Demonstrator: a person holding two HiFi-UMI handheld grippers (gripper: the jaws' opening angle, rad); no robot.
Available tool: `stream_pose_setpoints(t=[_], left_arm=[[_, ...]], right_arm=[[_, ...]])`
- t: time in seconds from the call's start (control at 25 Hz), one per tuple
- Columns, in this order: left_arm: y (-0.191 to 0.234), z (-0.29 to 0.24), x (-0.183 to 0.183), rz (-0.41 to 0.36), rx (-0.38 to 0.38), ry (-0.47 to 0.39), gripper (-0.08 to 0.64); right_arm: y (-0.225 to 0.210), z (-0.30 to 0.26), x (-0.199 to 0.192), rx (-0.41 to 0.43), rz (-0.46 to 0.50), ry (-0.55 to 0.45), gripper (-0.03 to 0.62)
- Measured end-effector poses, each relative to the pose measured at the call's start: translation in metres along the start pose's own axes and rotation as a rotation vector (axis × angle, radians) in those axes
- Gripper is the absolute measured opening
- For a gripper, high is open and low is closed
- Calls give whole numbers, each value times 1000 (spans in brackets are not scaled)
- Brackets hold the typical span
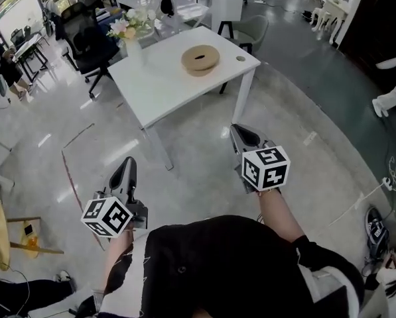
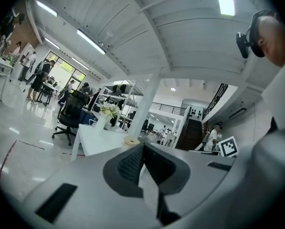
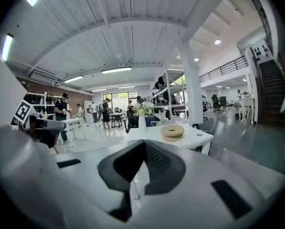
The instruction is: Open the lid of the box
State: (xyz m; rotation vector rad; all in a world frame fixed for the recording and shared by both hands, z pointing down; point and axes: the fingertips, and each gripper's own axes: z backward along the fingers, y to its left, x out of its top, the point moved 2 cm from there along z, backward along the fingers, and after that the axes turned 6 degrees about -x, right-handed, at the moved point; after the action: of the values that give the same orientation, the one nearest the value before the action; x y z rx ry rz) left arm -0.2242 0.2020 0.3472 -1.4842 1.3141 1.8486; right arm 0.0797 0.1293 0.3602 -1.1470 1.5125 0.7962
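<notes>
Approach is looking like the step in hand: I am holding my left tool [image 1: 129, 164] and right tool [image 1: 241, 132] with jaws pressed together, gripping nothing, well apart from the round box [image 1: 200, 59] sitting lid-on on the far counter [image 1: 164, 88]. Next, I am judging, I am needing to get close and part 1 tool's jaws for the lid.

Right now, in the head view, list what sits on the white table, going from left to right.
vase of flowers → round tan box → small grey disc set in the tabletop near the right corner
</notes>
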Motion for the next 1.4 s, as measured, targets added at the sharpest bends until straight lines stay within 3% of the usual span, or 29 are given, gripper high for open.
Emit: stream_pose_setpoints(t=[0.28, 0.56, 0.76, 1.04, 1.4], left_arm=[[-5, -82, 0, 9, -66, 6, 11], [12, -128, -12, 32, -15, -43, 11], [18, -146, -25, -14, 30, -11, 11], [38, -163, -29, 30, 44, 5, 11], [67, -245, -3, 23, -43, 16, 11]], right_arm=[[-70, -28, 13, -67, -40, 1, 5], [-100, -65, 0, -49, -23, 35, 5], [-106, -80, -18, -31, -32, 90, 5], [-100, -103, -32, -5, -27, 136, 5], [-111, -170, -2, -19, 0, 141, 5]])
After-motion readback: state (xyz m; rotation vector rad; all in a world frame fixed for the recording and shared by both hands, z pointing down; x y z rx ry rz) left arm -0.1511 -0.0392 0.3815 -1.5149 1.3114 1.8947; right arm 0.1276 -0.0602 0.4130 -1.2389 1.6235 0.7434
